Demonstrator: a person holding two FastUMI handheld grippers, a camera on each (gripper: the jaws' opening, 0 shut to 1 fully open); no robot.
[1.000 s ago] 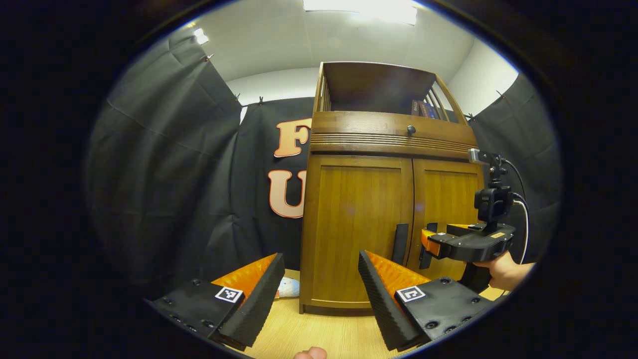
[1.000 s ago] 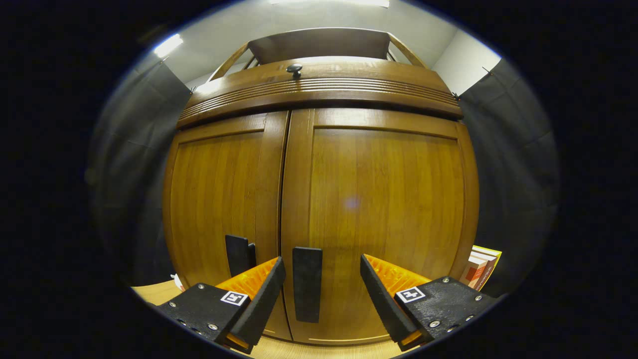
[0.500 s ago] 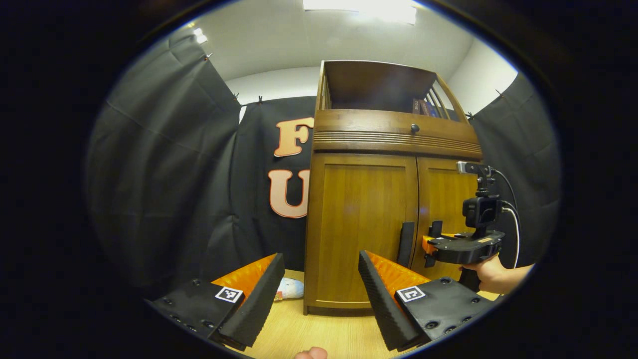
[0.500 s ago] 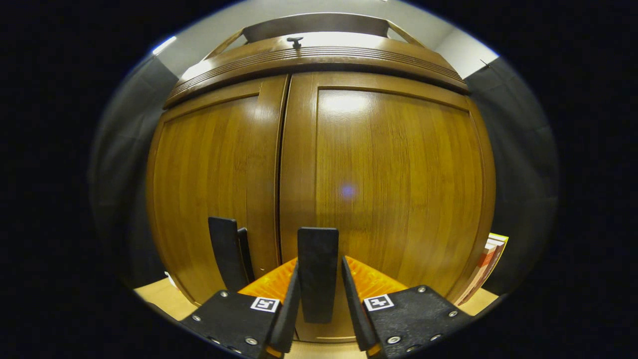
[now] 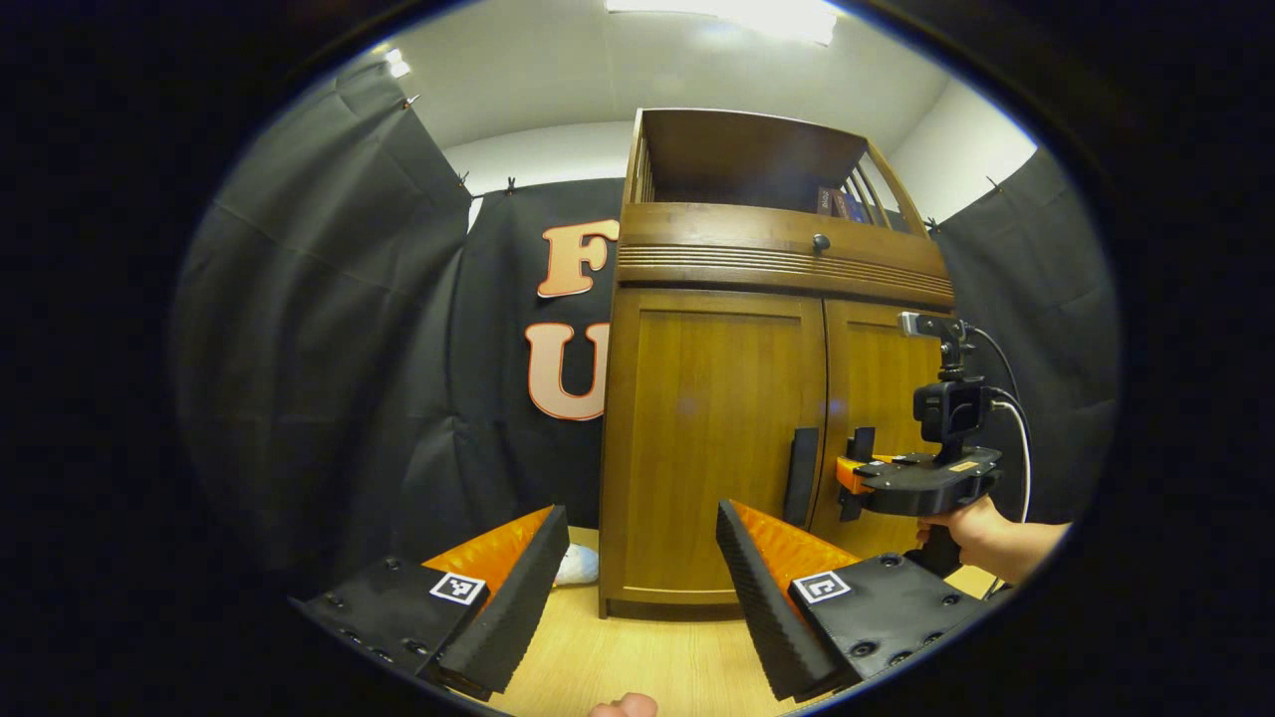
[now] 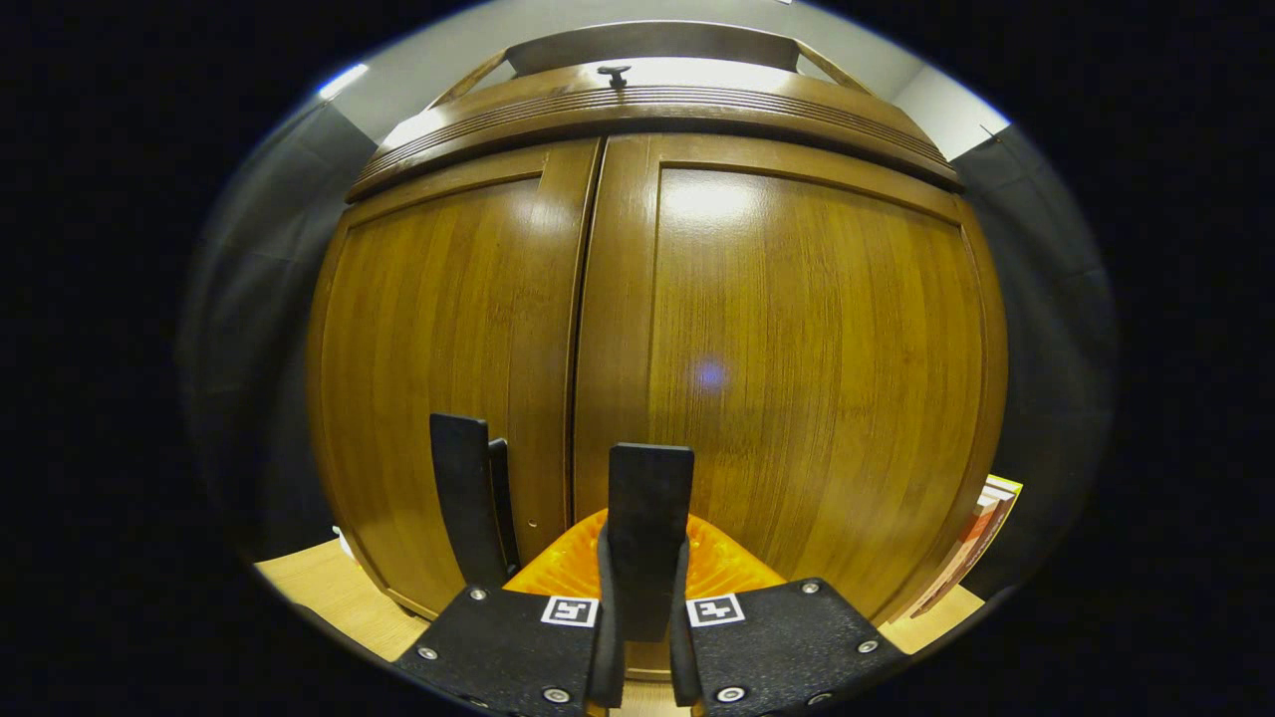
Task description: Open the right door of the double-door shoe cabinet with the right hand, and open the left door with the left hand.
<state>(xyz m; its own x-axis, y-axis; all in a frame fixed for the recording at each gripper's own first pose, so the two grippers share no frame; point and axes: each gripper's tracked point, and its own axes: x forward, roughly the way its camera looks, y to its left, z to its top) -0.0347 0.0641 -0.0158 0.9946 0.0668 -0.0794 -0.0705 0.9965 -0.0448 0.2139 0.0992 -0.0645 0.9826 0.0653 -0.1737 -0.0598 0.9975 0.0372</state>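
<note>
The brown wooden double-door shoe cabinet [image 5: 767, 418] stands on the pale wood floor [image 5: 637, 662], both doors shut. The right gripper [image 6: 642, 607] has its fingers clenched on the right door's black upright bar handle [image 6: 647, 518]. To open it well, I'd pull back in an arc about the outer hinge, keeping the grip square. The left gripper [image 5: 637, 588] hangs released, well short of the left door's black handle [image 5: 800, 476]

I seem to be in a staged recording booth: black cloth walls [image 5: 329, 329] clipped up left of my claw, wooden shoe cabinet [image 5: 717, 418] ahead.
</note>
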